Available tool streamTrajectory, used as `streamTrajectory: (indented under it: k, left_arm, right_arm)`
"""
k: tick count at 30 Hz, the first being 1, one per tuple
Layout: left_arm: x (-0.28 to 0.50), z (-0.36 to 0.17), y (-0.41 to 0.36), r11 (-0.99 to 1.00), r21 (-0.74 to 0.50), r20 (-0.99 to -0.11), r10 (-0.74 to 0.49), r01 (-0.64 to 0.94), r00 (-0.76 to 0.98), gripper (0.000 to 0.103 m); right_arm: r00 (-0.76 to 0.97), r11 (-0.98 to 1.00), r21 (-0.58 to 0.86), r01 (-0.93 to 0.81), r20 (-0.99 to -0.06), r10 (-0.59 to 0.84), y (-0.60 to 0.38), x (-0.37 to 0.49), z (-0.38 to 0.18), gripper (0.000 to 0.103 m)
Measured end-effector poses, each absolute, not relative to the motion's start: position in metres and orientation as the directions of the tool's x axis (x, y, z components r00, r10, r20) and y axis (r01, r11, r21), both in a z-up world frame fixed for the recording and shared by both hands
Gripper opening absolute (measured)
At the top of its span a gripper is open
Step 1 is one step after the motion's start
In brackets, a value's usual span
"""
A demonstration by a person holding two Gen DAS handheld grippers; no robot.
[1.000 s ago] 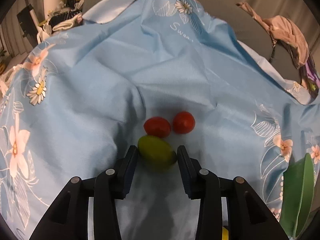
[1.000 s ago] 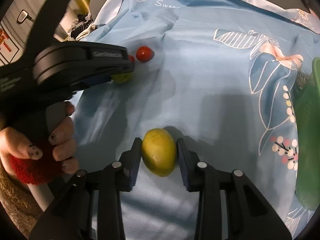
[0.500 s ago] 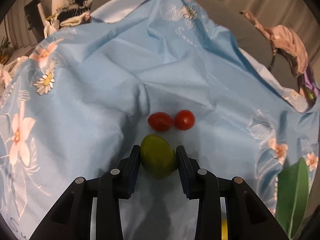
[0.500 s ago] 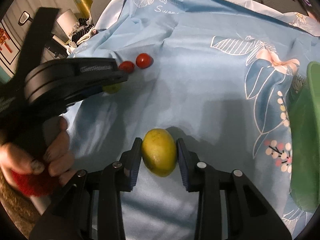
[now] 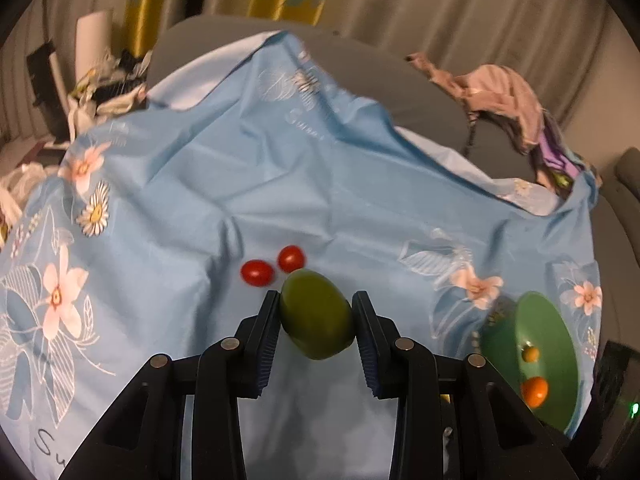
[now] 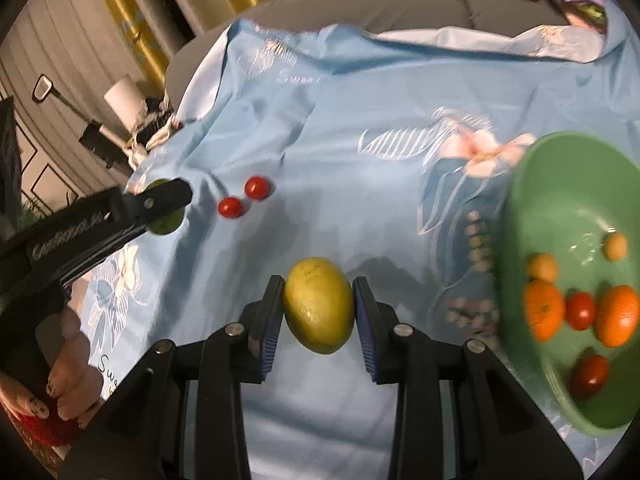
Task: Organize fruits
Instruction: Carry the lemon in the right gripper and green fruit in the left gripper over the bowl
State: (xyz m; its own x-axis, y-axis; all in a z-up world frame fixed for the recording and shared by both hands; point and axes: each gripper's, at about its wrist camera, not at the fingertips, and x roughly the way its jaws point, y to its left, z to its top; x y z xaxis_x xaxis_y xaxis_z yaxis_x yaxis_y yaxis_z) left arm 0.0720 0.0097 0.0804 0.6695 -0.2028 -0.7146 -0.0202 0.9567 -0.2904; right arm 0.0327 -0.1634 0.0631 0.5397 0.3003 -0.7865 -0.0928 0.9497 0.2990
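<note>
The left hand-held gripper (image 5: 315,316) clamps a green fruit (image 5: 316,314), hiding its sides; the right hand-held gripper (image 6: 318,306) clamps a yellow fruit (image 6: 319,305) near the blurred green bowl (image 6: 520,208), cut off rightward.

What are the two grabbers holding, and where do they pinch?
The left gripper pinches an oval green fruit across its sides. The right gripper pinches an oval yellow lemon across its sides.
</note>
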Motion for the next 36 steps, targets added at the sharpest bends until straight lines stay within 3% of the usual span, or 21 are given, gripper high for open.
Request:
streamTrajectory:
  k: [17, 36]
  left_arm:
    - [0.034, 0.115, -0.054, 0.941, -0.255, -0.637, -0.336, 0.222, 0.693, 0.037]
    - [0.024, 0.106, -0.138, 0.863, -0.243, -0.671, -0.48, 0.443, 0.565, 0.037]
  right_arm:
    - [0.708, 0.938, 0.344, 0.051, -0.674, 0.209, -0.233, 0.007, 0.11, 0.035]
    - [0.771, 0.896, 0.379, 0.23, -0.633, 0.07, -0.301, -0.023, 0.122, 0.035]
